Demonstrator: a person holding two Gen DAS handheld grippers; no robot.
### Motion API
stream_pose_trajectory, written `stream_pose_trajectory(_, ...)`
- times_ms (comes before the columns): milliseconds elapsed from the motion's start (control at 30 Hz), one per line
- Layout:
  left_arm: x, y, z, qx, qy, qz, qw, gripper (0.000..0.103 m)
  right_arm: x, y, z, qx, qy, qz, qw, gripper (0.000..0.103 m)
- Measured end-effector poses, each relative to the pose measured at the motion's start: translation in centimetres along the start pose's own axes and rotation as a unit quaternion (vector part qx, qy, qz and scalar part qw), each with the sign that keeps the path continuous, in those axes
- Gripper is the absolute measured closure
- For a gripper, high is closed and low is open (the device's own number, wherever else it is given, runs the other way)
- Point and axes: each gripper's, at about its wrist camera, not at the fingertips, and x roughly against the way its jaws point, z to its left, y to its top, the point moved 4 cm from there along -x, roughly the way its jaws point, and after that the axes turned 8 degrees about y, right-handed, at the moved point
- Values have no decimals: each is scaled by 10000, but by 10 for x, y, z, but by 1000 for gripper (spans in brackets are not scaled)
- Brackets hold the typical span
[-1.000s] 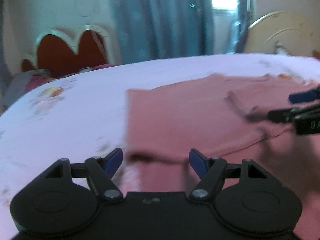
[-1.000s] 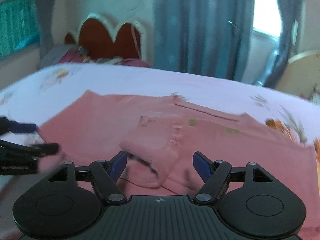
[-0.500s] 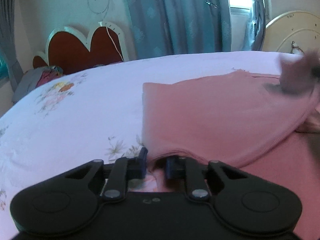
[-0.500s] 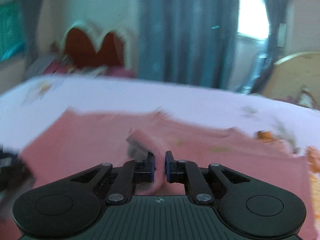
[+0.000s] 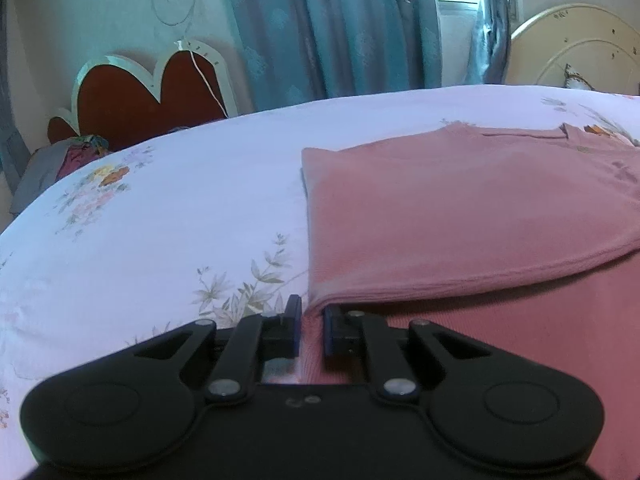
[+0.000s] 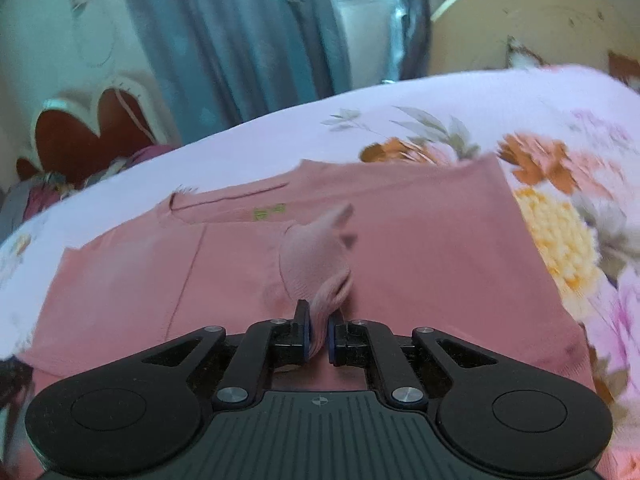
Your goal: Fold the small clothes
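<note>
A pink knit garment (image 5: 460, 216) lies spread on a bed, over the floral bedsheet (image 5: 160, 208), with one side folded across its body so that a ribbed hem runs across the fabric underneath. In the left wrist view the garment's right side is cut off by the picture's edge, and its near part disappears under the tool's black body. The left gripper (image 5: 311, 330) sits at the near corner of that folded layer, its blue pads drawn close with a strip of pink cloth pinched between them; how much cloth is caught cannot be seen, because the corner drapes over the right pad. In the right wrist view the same garment (image 6: 420, 240) shows a small green mark near its collar, too blurred to read. The right gripper (image 6: 317, 338) is clamped nearly closed on a bunched sleeve cuff (image 6: 316, 264), which stands up off the garment in a twisted lump; its far tip is smeared by motion. Beyond the garment, past the far edge of the bed, stand teal curtains (image 5: 332, 28), with a red scalloped headboard (image 5: 140, 92) to their left and a cream round panel (image 5: 576, 48) to their right. A heap of coloured cloth (image 5: 76, 152) below the headboard is too indistinct to identify.
</note>
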Motion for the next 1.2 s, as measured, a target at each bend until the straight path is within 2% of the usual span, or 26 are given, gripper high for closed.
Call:
stream_pose_trajectory(33, 2, 0, 2, 11, -48, 49, 10000, 86, 5, 1, -4, 19, -27, -17, 10000, 86)
stream_pose_trajectory(67, 5, -1, 5, 44, -117, 96, 9999, 83, 9, 1, -7, 46, -105, -50, 9999, 71)
stream_pose_trajectory(133, 14, -2, 12, 151, -268, 149, 9994, 75, 21, 4, -13, 36, -190, -246, 9995, 47)
stream_pose_trajectory(167, 17, -3, 14, 189, -326, 177, 9991, 74, 25, 7, -15, 49, -195, -305, 9993, 46)
stream_pose_trajectory(400, 33, 17, 29, 804, -643, 141, 9946, 67, -3, 26, -15, 13, -28, -224, 9997, 46)
stream_pose_trajectory(533, 10, 40, 25, 1141, -744, 249, 9904, 67, -32, 27, -10, -92, 66, -17, 9999, 46)
stream_pose_trajectory(667, -25, 58, 19, 1407, -692, 365, 9870, 67, -48, 25, -2, -144, 158, 157, 9996, 47)
stream_pose_trajectory(700, -32, 61, 18, 1468, -687, 396, 9860, 69, -49, 24, 1, -67, 132, 173, 9997, 48)
stream_pose_trajectory(733, -40, 64, 17, 1509, -671, 424, 9853, 69, -51, 23, 4, -11, 170, 218, 9996, 66)
stream_pose_trajectory(767, -47, 66, 16, 1558, -676, 453, 9844, 71, -52, 22, 6, -9, 226, 257, 9994, 79)
stream_pose_trajectory(833, -61, 71, 14, 1643, -676, 489, 9829, 73, -53, 20, 11, 111, 218, 268, 9993, 84)
stream_pose_trajectory(900, -70, 74, 11, 1644, -663, 478, 9830, 74, -52, 19, 17, 321, 186, 193, 9991, 88)
stream_pose_trajectory(1000, -76, 80, 4, 1488, -643, 339, 9862, 74, -29, 28, 24, 643, 24, -456, 9969, 89)
stream_pose_trajectory(1033, -77, 80, 1, 1399, -605, 291, 9879, 72, -25, 29, 24, 729, -64, -555, 9958, 89)
stream_pose_trajectory(1067, -83, 78, -1, 1252, -460, 329, 9905, 72, -30, 28, 21, 763, -165, -454, 9959, 89)
stream_pose_trajectory(1133, -91, 72, -3, 1198, -385, 430, 9911, 72, -52, 19, 7, 673, -305, 121, 9972, 89)
stream_pose_trajectory(1200, -90, 72, -4, 1095, -350, 386, 9926, 71, -54, 17, 2, 643, -251, 147, 9975, 88)
